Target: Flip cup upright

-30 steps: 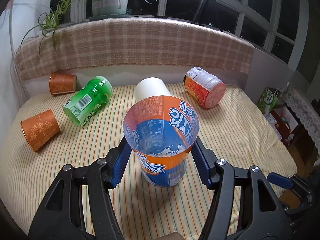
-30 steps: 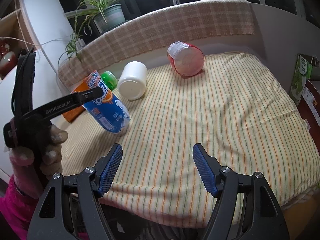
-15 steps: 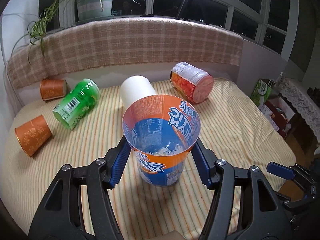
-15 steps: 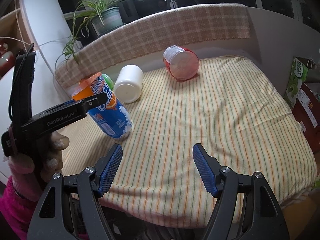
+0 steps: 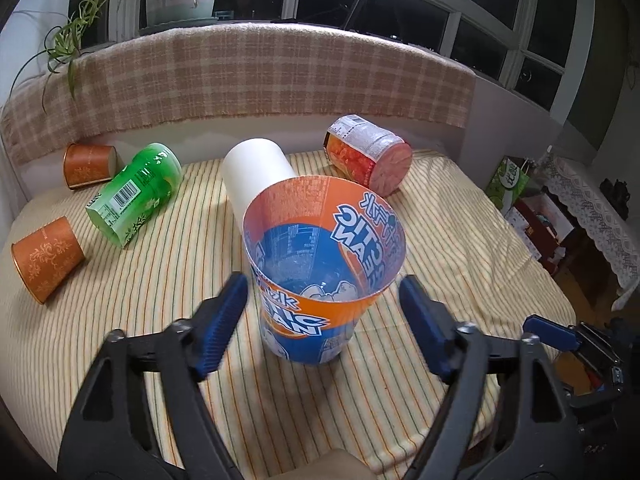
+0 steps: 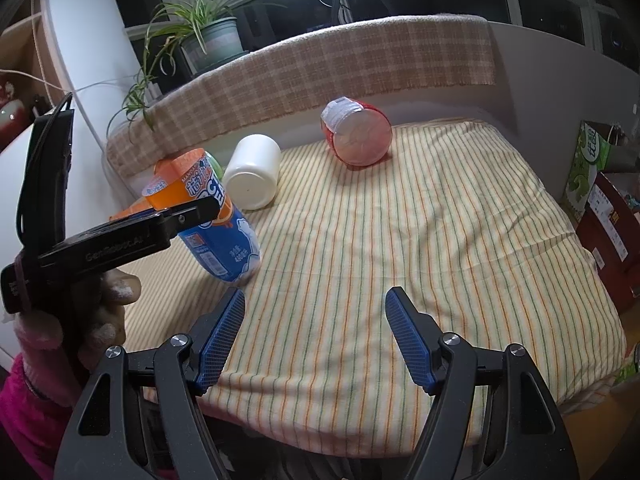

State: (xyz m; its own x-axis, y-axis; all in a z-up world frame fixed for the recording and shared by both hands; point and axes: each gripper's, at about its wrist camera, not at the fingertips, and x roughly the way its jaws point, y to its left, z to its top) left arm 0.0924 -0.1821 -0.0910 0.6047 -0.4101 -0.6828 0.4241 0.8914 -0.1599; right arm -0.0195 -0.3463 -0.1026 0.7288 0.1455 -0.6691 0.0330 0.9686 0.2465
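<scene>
Cup (image 5: 320, 276) stands mouth-up near the bed's (image 5: 440, 240) front edge, between the left gripper's (image 5: 324, 312) wide-spread fingers (neither touching); right gripper (image 6: 316, 336) hangs wide apart over the front edge, holding nothing

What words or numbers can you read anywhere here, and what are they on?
"MANDARIN" on the rim band of the orange and blue cup.
Big white letters on that cup, seen upside down or mirrored: not clear enough to spell.
"GenRobot.AI" on the left gripper, smeared.
Barcode on the green cup: digits too small.
Label on the red cup: too small.
Green carton: characters too small.
</scene>
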